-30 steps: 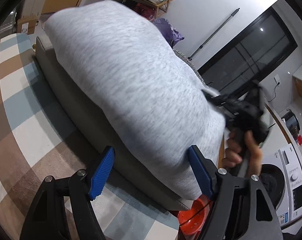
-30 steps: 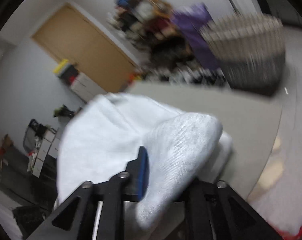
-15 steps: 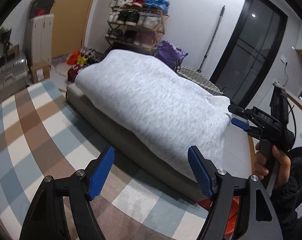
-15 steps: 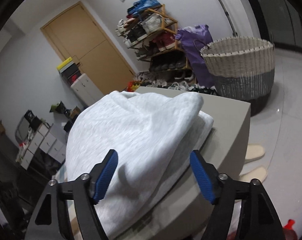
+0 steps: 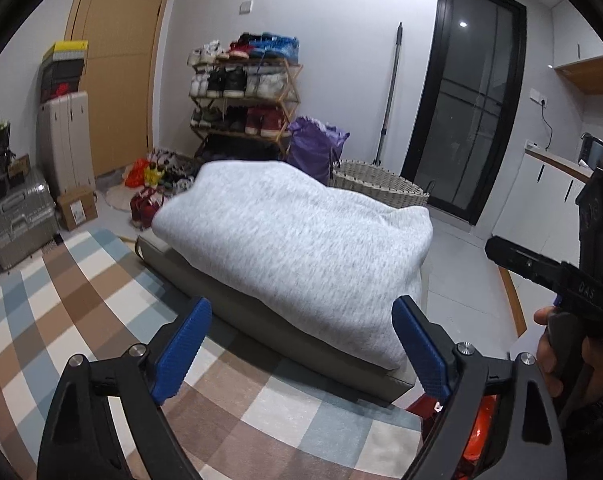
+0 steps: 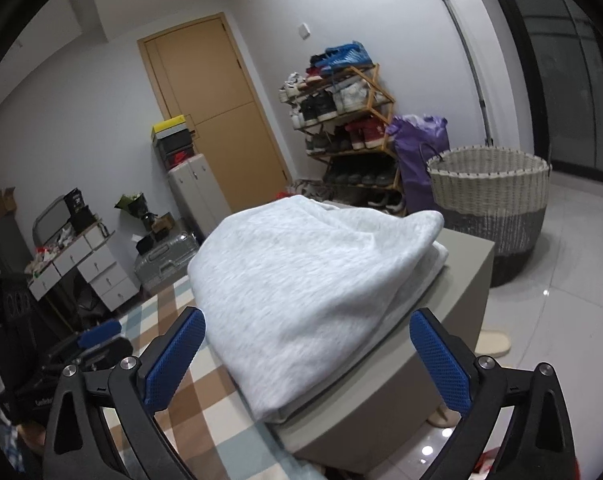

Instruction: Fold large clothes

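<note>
Grey garment [image 5: 293,248]: a large light-grey knit piece, already doubled over into a thick bundle. It lies on the grey tabletop [image 5: 285,334], filling most of it, with its near corner hanging just over the front edge. It reads as a finished or nearly finished fold, left to settle by itself.

Left gripper [image 5: 299,350]: at 6 o'clock in its own view, both blue fingers [image 5: 181,350] spread wide with nothing between them. Its jaws have just been opening further. It stands clear of the cloth, so the fold rests under its own weight.

Tabletop: a low grey block standing on the checked rug [image 5: 81,300]. The garment's folded edge runs along its long side, probably to keep the bundle square.

Right gripper [image 6: 307,358]: at 6 o'clock in its own view, fingers [image 6: 441,358] released and wide apart, jaws just opened, empty. The garment's rounded end shows beyond the gap, untouched. In the left view it appears at 3 o'clock, held in a hand [image 5: 549,344].

Wicker basket [image 6: 489,204]: on the floor at 2 o'clock in the right view, just behind the tabletop, likely the source of the laundry.

Judgement: both holds dropped, so the next step is probably a check or a final tidy.
</note>
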A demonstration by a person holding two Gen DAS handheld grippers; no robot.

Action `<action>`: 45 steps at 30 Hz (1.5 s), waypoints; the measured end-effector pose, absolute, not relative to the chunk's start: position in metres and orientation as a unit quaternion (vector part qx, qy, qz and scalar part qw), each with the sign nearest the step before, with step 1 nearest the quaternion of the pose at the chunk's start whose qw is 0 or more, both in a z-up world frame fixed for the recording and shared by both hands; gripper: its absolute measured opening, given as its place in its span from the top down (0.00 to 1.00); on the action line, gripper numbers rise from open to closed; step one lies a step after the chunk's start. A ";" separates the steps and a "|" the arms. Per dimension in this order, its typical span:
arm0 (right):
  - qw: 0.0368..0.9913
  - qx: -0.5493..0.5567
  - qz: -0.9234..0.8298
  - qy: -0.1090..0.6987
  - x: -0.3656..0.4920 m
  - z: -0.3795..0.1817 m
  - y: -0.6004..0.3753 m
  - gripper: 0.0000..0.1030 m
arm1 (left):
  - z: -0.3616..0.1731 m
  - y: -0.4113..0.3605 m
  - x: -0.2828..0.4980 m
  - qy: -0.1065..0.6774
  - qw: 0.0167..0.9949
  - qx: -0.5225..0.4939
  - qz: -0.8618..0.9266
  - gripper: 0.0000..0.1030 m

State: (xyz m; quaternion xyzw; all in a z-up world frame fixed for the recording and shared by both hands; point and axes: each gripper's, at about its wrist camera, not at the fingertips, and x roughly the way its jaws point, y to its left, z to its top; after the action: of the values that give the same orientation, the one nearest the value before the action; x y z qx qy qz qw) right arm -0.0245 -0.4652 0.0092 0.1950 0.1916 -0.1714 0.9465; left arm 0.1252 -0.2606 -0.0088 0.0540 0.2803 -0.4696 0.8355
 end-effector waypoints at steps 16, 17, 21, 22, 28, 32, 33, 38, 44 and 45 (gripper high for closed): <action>0.950 0.153 -0.208 0.175 -0.038 0.019 -0.397 0.00 | 0.008 -0.233 0.126 0.252 0.830 0.058 -0.495 0.01; 0.950 0.151 -0.209 0.174 -0.038 0.020 -0.393 0.00 | 0.009 -0.233 0.126 0.252 0.827 0.058 -0.499 0.01; 0.952 0.145 -0.210 0.170 -0.038 0.022 -0.379 0.00 | 0.011 -0.231 0.121 0.239 0.826 0.060 -0.508 0.01; 0.952 0.144 -0.208 0.171 -0.037 0.023 -0.377 0.00 | 0.012 -0.231 0.121 0.235 0.827 0.062 -0.507 0.01; 0.955 0.127 -0.207 0.172 -0.033 0.027 -0.365 0.00 | 0.016 -0.225 0.125 0.228 0.830 0.052 -0.506 0.01; 0.956 0.121 -0.207 0.168 -0.031 0.031 -0.361 0.00 | 0.017 -0.221 0.129 0.224 0.834 0.047 -0.503 0.01; 0.956 0.122 -0.207 0.169 -0.031 0.031 -0.361 0.00 | 0.018 -0.221 0.129 0.222 0.835 0.047 -0.501 0.01; 0.956 0.121 -0.207 0.167 -0.030 0.033 -0.358 0.00 | 0.020 -0.218 0.131 0.217 0.838 0.043 -0.500 0.01; 0.957 0.115 -0.205 0.168 -0.027 0.036 -0.355 0.00 | 0.020 -0.215 0.133 0.214 0.840 0.041 -0.496 0.01; 0.957 0.115 -0.205 0.167 -0.027 0.036 -0.355 0.00 | 0.020 -0.215 0.134 0.215 0.840 0.041 -0.497 0.01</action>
State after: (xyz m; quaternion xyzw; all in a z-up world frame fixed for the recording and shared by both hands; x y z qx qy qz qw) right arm -0.0267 -0.3551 0.0358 0.1154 0.1671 -0.2049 0.9575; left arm 0.1341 -0.2149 0.0197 0.0407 0.2149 -0.4968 0.8399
